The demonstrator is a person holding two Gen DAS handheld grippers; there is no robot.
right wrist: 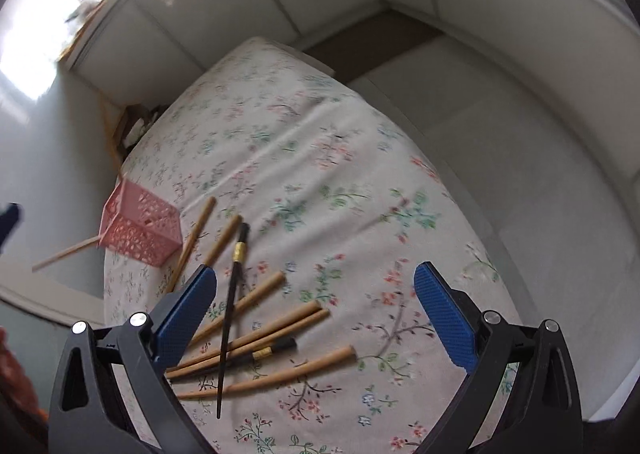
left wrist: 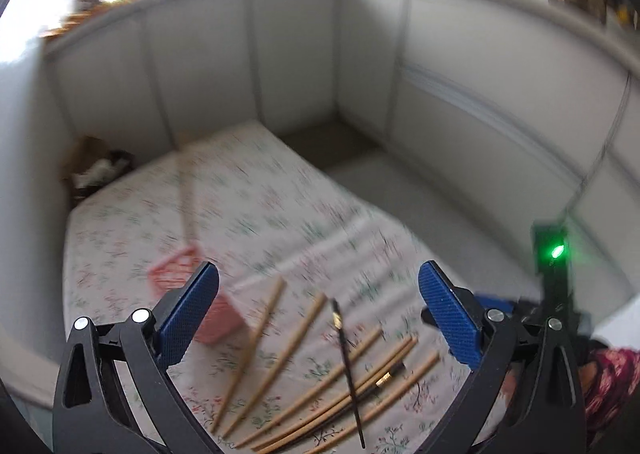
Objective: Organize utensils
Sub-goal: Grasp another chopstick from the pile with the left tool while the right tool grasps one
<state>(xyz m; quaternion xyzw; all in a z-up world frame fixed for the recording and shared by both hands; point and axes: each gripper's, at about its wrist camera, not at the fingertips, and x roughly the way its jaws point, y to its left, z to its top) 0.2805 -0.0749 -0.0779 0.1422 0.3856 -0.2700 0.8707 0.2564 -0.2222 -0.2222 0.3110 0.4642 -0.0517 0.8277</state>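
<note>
In the left wrist view, the left gripper [left wrist: 318,310] stood wide open and held nothing. It hung above the worktop [left wrist: 256,198], which carried a floral cloth. The picture was blurred. The chopsticks [left wrist: 316,370] lay in a loose fan on the cloth, below and between the two blue fingers [left wrist: 188,312], nearer to the camera than the fingertips. Most were wooden. One dark chopstick [left wrist: 349,370] crossed over the wooden ones, and a second dark one [left wrist: 390,372] lay among them. A pink basket [left wrist: 192,294] stood on the cloth just behind the left finger, which hid part of it. A wooden stick [left wrist: 188,190] rose from the basket. At the right edge, a black part with a green light [left wrist: 556,252] was visible.

In the right wrist view, the right gripper [right wrist: 316,308] was also wide open and empty, above the same cloth. The chopsticks [right wrist: 276,334] lay between its fingers but toward the left finger [right wrist: 184,314], which covered some of their thin ends. The long dark chopstick [right wrist: 230,326] ran almost along the left finger, touching the wooden ones under it. The basket [right wrist: 140,228] was at the left edge of the worktop [right wrist: 400,214], well apart from the right finger, with one stick [right wrist: 66,254] pointing out of it to the left. Two wooden chopsticks lay just beside the basket.
</note>
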